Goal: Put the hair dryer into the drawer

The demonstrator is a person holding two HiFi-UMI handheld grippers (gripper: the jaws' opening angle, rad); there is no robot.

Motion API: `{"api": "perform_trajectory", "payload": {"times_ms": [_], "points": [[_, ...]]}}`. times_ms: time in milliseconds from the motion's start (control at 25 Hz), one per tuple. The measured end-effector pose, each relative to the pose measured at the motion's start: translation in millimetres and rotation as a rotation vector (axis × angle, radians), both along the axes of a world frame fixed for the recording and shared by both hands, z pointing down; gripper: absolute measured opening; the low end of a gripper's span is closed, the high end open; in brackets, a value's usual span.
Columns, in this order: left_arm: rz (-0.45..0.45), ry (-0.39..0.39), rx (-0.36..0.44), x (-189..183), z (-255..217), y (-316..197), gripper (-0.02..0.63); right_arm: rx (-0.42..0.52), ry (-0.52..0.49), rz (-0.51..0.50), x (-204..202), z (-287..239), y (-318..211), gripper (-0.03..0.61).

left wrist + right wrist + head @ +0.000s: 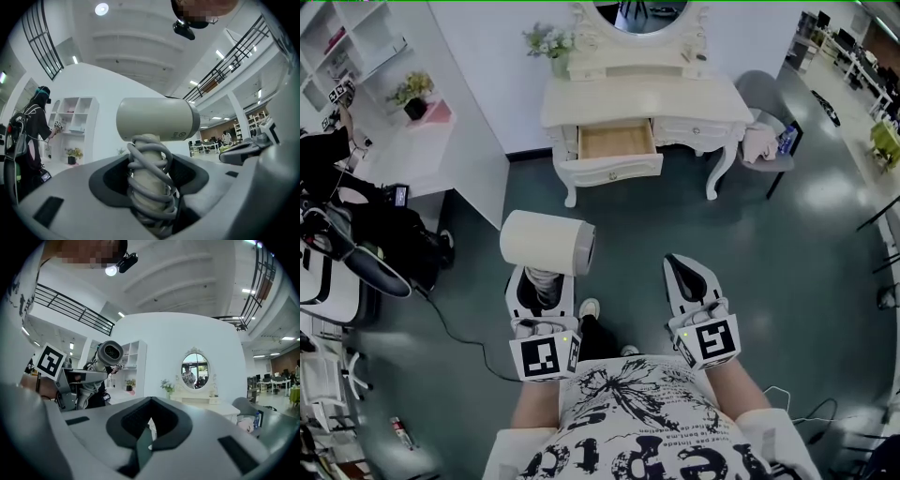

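Vanity (647,98) — one open drawer (617,141), one hair dryer (546,244).

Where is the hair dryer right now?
Head view, left side: the hair dryer is clamped by its handle in the left gripper, short of the open drawer.

Bright overhead lighting, sharp focus, fisheye-warped edges.
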State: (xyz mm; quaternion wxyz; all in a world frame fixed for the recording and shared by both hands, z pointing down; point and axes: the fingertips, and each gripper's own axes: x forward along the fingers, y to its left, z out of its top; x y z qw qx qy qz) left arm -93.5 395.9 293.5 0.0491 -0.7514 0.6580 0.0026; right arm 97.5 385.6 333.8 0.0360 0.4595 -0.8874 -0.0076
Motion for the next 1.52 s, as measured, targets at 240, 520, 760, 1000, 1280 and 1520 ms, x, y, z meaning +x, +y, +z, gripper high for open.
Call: {"api": "perform_trajectory", "payload": {"times_ms": [240,520,760,1000,1280,1520], "points": [[0.002,0.005,-0.009,-3.0,-0.4,-11.0,0.255,-0.020,-0.014,0.025,4.5,5.8,-12.0,0.009],[0.011,0.001,0.005,-16.5,0.6,-56.2,0.256,-0.045,-0.021,0.014,-8.9,17.9,-57.8,0.009],[0.023,0.029,0.009,-41.9,1.2,-134.4,0.256,-0.052,-0.001,0.028,-32.1,21.1,-129.6,0.009],[0.081,0.025,0.031,-71.3,-8.3,-241.9,0.256,-0.045,0.010,0.063,-66.3,9.4,-230.4,0.009],[0.149,0.039,0.021,-107.7,-7.5,-363.3,0.256,-0.073,0.007,0.138,-95.4,11.1,-342.2,0.009],[0.183,0.037,-0.012,-124.5,7.1,-427.5,0.256,-0.092,-0.018,0.201,-102.9,16.9,-401.0,0.009]]}}
